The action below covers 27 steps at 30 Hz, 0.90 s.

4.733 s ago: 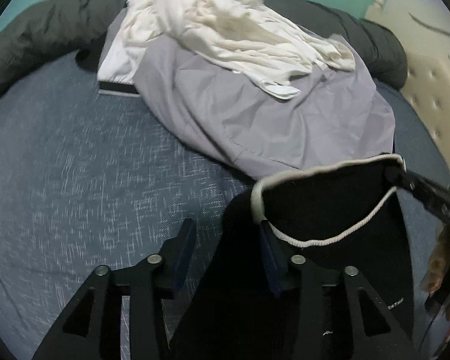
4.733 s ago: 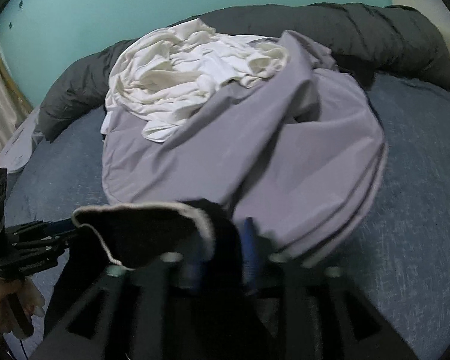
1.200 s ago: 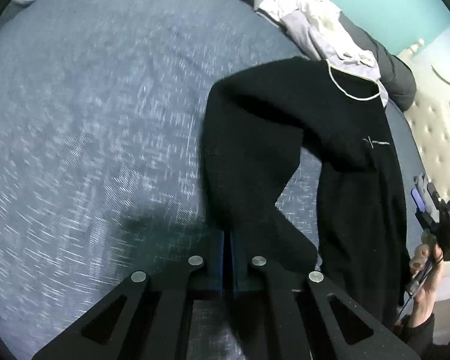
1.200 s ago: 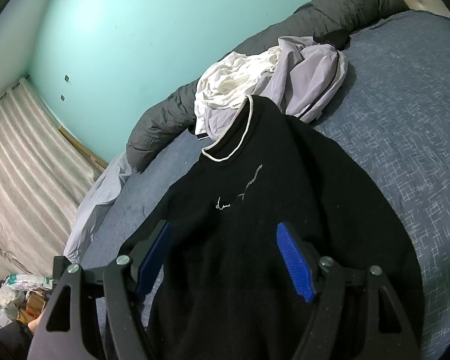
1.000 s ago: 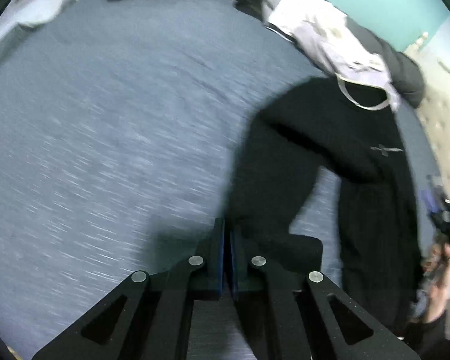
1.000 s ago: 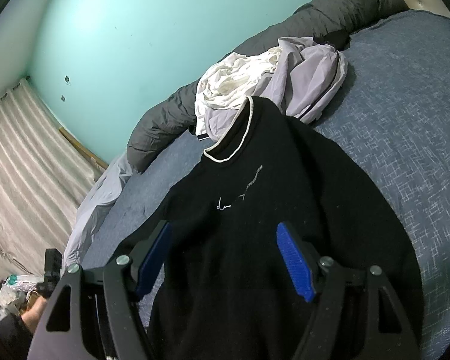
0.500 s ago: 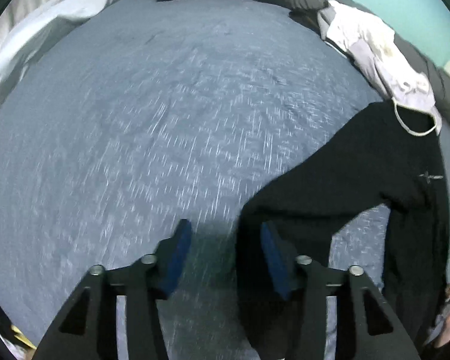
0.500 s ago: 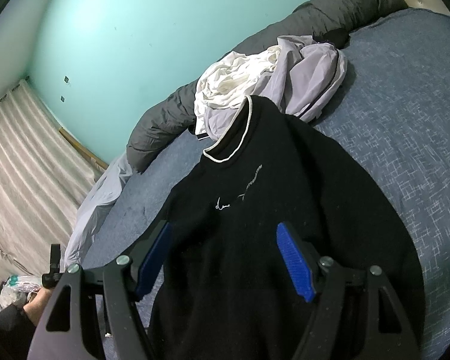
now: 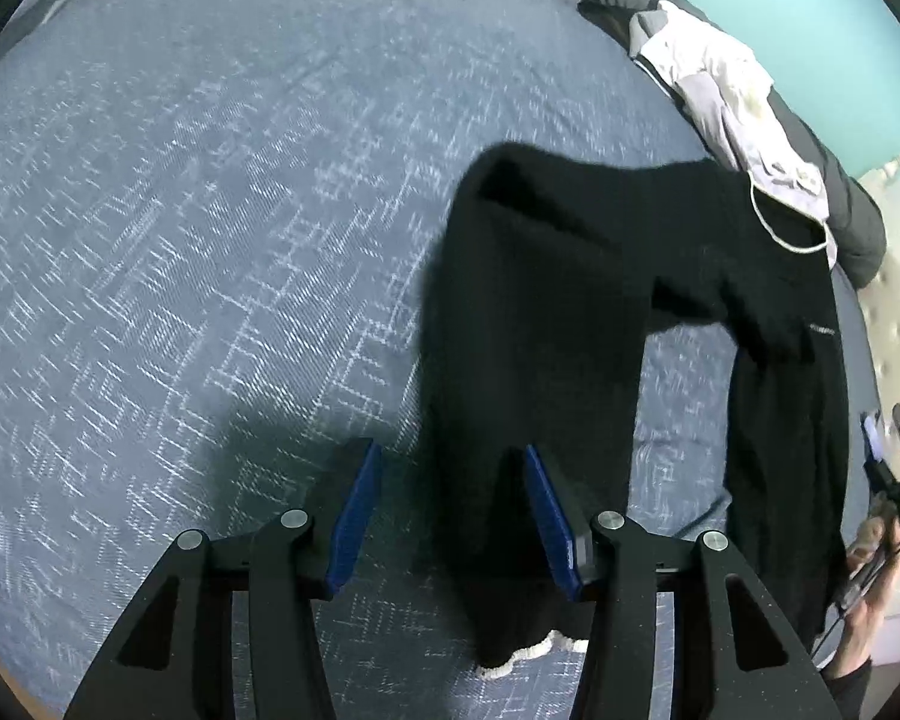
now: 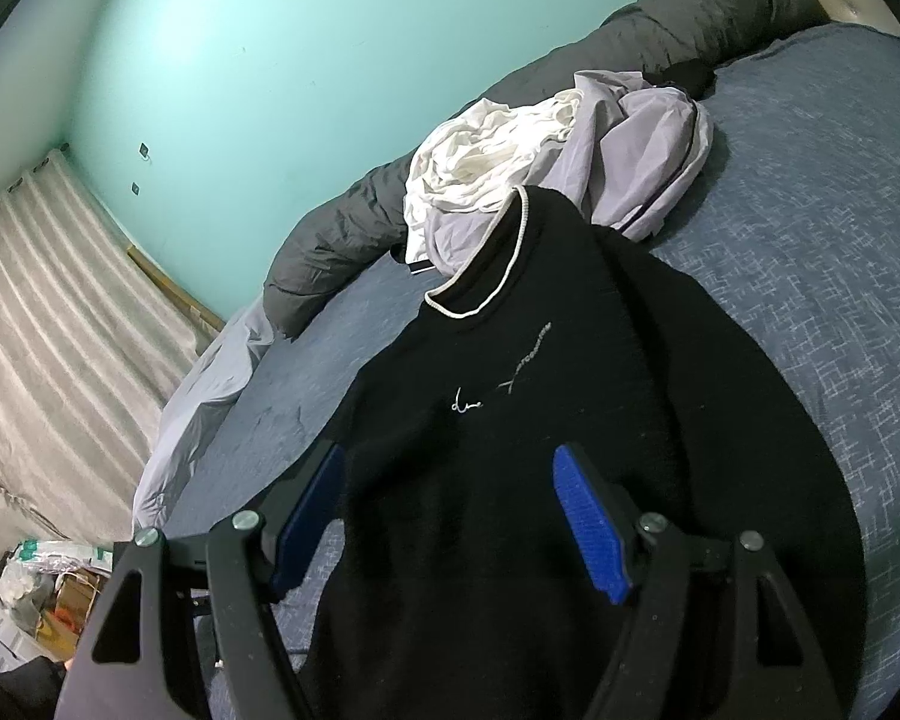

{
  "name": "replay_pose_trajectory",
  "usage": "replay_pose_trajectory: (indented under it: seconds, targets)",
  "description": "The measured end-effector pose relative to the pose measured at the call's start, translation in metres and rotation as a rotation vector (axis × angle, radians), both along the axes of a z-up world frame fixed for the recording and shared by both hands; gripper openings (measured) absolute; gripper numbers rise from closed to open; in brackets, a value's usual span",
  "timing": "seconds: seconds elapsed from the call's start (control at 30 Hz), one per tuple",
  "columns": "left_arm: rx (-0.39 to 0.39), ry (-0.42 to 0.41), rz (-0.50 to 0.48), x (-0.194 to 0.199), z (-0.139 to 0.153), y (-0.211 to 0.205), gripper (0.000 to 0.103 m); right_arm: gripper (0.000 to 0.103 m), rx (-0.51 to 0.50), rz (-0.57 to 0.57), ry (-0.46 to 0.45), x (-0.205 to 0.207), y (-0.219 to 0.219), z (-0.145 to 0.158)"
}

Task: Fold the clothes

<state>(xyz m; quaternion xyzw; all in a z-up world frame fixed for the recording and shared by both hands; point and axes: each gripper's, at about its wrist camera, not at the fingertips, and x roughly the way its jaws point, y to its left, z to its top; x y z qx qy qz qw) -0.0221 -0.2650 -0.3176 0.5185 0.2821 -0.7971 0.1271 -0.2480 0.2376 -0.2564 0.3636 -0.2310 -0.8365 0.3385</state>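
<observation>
My left fingers (image 9: 444, 510) stand apart, having just been opening and then narrowing a little; the black sweater's sleeve (image 9: 528, 420) lies between them, unpressed. My right fingers (image 10: 450, 516) stand wide over the black sweater (image 10: 570, 420), gripping nothing. The sweater lies flat on the bed (image 9: 180, 240), collar toward the far-edge clothes pile (image 10: 540, 144). Judgement: spreading ends; next, re-grip the sleeve and fold it across the body.

Black sweater (image 10: 510, 450) hem cut off by btm edge, right-wrist view.
</observation>
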Motion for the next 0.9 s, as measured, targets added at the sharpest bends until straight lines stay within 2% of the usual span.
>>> replay_pose_trajectory:
  seconds: [0.03,0.13,0.17,0.37,0.6,0.7,0.9]
  targets:
    - [-0.008,-0.009,-0.007,0.000,-0.001,0.002,0.034,0.073,-0.002,-0.001,-0.001,0.000,0.000,-0.001]
    - [-0.042,-0.033,-0.039,-0.003,0.001,0.007,0.009,0.073,-0.008,-0.005,-0.010,-0.002,0.002,-0.002]
    - [-0.046,-0.032,-0.040,-0.003,0.004,0.007,0.006,0.073,-0.010,-0.008,-0.013,-0.002,0.003,-0.003]
    - [-0.124,-0.014,-0.041,0.007,0.041,-0.005,0.003,0.073,-0.021,-0.019,-0.016,-0.003,0.006,-0.002]
    - [-0.240,-0.056,-0.009,0.016,0.076,-0.052,0.003,0.073,-0.019,-0.015,-0.014,-0.002,0.006,-0.001]
    - [-0.250,-0.094,0.014,0.016,0.075,-0.077,0.003,0.073,-0.018,-0.019,-0.017,-0.002,0.006,-0.002]
    - [-0.255,-0.153,0.036,0.000,0.050,-0.081,0.008,0.073,-0.009,-0.016,-0.020,-0.004,0.006,-0.004]
